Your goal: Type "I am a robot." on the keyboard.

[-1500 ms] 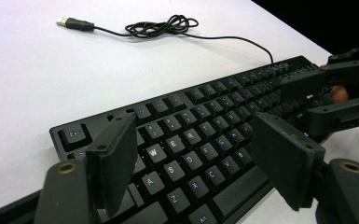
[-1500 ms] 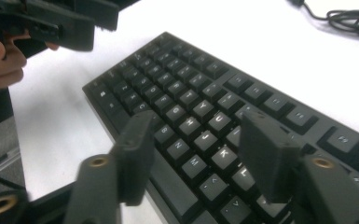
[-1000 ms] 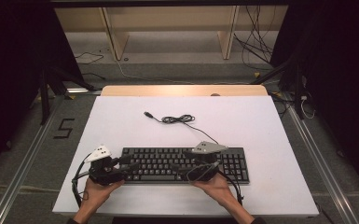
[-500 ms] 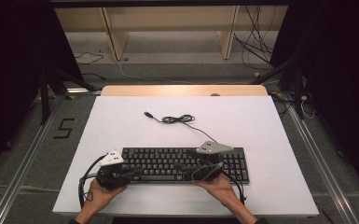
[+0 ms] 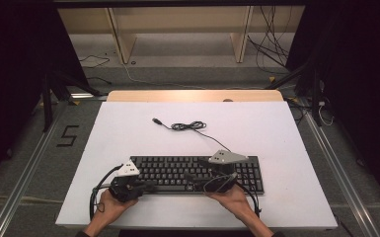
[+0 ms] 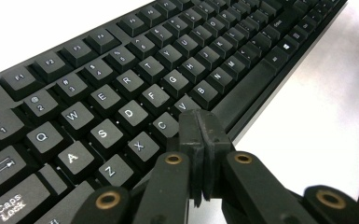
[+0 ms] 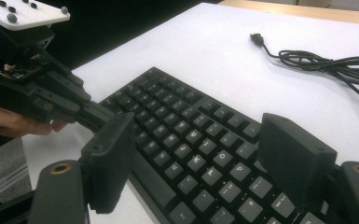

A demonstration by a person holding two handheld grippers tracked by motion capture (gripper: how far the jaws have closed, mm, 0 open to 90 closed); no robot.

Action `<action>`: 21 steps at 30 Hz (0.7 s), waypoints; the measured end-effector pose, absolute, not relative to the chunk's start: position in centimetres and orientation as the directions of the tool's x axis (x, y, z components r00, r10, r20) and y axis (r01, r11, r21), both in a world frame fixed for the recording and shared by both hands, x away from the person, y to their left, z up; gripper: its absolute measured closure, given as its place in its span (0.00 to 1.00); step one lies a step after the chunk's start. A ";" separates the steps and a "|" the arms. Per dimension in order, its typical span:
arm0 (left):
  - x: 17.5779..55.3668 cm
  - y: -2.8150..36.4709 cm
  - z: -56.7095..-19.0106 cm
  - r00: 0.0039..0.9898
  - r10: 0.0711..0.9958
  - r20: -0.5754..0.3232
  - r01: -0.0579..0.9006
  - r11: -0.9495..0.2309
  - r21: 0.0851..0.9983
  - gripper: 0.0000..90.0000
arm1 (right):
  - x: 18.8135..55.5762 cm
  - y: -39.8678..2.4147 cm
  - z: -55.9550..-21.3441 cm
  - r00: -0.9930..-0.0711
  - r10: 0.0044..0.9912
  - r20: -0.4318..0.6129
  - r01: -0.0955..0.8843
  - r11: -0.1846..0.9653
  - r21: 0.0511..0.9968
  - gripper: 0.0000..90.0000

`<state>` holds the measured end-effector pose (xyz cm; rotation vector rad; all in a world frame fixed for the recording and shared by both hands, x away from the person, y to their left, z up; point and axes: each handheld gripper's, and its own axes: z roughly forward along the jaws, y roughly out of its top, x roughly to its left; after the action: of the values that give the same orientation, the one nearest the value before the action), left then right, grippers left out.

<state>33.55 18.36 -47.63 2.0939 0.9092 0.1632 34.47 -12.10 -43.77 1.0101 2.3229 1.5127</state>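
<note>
The black keyboard [image 5: 197,173] lies at the near middle of the white table [image 5: 276,133]. The left gripper [image 6: 200,135] has just closed its jaws on nothing, tips over the keyboard's near-left keys. The right gripper [image 7: 196,158] hovers open-jawed above the keyboard's near right part.

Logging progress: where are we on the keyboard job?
Done: left gripper has just closed with nothing between its jaws, its tip low over the keyboard near C and V. In hand: it looks poised to press a key. Right gripper hangs open above the keys. Left: no press visible; cable lies unplugged.
</note>
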 end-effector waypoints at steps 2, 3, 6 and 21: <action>33.6 18.3 -47.7 0.730 0.657 -0.189 0.550 -0.401 0.733 0.99 | 34.4 -12.1 -43.8 -0.749 0.632 0.199 0.436 0.244 0.866 0.32; 33.6 18.3 -47.7 0.732 0.656 -0.185 0.549 -0.407 0.730 0.99 | 34.4 -12.1 -43.8 -0.750 0.631 0.197 0.434 0.245 0.867 0.32; 33.6 18.1 -47.9 0.733 0.658 -0.170 0.547 -0.423 0.722 0.99 | 34.4 -12.1 -43.8 -0.750 0.631 0.199 0.435 0.244 0.866 0.32; 33.9 18.1 -48.2 0.725 0.665 -0.179 0.560 -0.418 0.715 0.99 | 34.4 -12.1 -43.7 -0.752 0.629 0.198 0.435 0.247 0.866 0.32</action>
<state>33.88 18.08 -48.16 2.1262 0.9246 0.1674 34.35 -12.11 -43.72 1.0057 2.3236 1.5163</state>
